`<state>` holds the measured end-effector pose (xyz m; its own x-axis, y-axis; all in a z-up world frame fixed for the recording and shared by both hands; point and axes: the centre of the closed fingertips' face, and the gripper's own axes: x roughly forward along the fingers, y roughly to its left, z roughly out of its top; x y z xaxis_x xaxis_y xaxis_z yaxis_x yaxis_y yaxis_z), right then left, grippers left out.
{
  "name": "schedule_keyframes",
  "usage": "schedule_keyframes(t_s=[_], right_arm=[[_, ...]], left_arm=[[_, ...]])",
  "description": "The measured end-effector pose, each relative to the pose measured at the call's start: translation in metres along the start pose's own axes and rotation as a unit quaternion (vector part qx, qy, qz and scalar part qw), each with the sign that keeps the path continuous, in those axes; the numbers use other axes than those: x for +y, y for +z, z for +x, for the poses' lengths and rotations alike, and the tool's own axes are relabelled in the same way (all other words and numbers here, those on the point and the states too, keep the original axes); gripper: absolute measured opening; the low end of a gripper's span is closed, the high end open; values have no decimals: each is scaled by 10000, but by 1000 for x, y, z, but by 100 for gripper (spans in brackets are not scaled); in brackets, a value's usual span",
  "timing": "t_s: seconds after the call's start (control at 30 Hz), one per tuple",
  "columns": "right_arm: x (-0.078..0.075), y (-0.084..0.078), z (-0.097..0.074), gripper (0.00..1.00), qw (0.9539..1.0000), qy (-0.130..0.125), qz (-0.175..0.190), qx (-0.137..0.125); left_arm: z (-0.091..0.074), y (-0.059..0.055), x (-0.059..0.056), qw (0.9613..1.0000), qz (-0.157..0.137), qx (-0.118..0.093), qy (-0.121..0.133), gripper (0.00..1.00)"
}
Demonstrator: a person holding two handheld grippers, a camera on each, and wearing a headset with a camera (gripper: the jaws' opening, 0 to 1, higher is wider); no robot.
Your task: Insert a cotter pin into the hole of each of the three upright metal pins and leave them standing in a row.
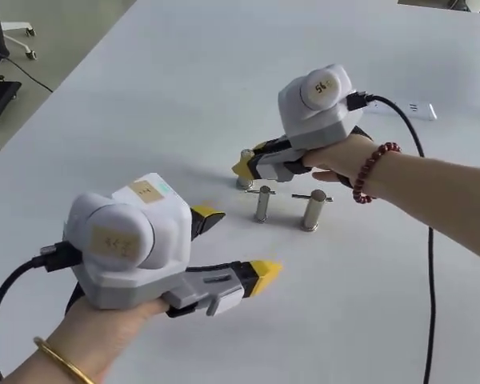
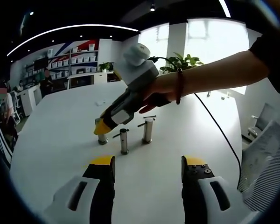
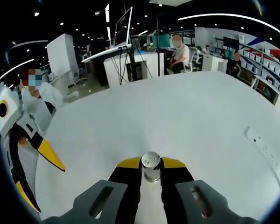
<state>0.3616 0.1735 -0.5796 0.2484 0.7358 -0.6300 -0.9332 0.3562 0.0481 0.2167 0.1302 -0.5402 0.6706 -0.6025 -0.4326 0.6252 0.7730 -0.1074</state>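
Note:
Three short metal pins stand upright in a row on the white table (image 1: 184, 96). The middle pin (image 1: 262, 204) and the right pin (image 1: 314, 210) each carry a thin cotter pin through the top. My right gripper (image 1: 244, 169) is shut on the far left pin (image 1: 246, 181), its yellow-tipped jaws on either side just below the top. In the right gripper view that pin (image 3: 151, 166) sits between the jaws of the right gripper (image 3: 151, 163), and I see no cotter pin in it. My left gripper (image 1: 236, 242) is open and holds nothing, a little in front of the row.
A white power strip (image 1: 420, 110) lies at the table's far right, and the right gripper's black cable (image 1: 429, 240) trails across the table toward the front. Desks, shelves and seated people are beyond the table's edge.

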Motion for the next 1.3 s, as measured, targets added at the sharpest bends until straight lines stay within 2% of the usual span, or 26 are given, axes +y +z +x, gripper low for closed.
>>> schedule_keyframes(t_s=[0.5, 0.63, 1.0, 1.3], right_arm=[[0, -2, -10, 8, 10000, -15, 74, -32], [-4, -6, -16, 8, 9998, -116, 130, 15], [-24, -15, -45, 8, 9987, -449, 251, 47], [-41, -33, -79, 8, 9966, -734, 331, 158]], left_arm=[[-1, 1, 2, 10000, -49, -23, 48, 57], [-2, 2, 2, 10000, -44, -22, 54, 57], [-4, 5, -2, 10000, -18, -31, 83, 57], [-9, 7, 4, 9997, -60, -83, 240, 57]])
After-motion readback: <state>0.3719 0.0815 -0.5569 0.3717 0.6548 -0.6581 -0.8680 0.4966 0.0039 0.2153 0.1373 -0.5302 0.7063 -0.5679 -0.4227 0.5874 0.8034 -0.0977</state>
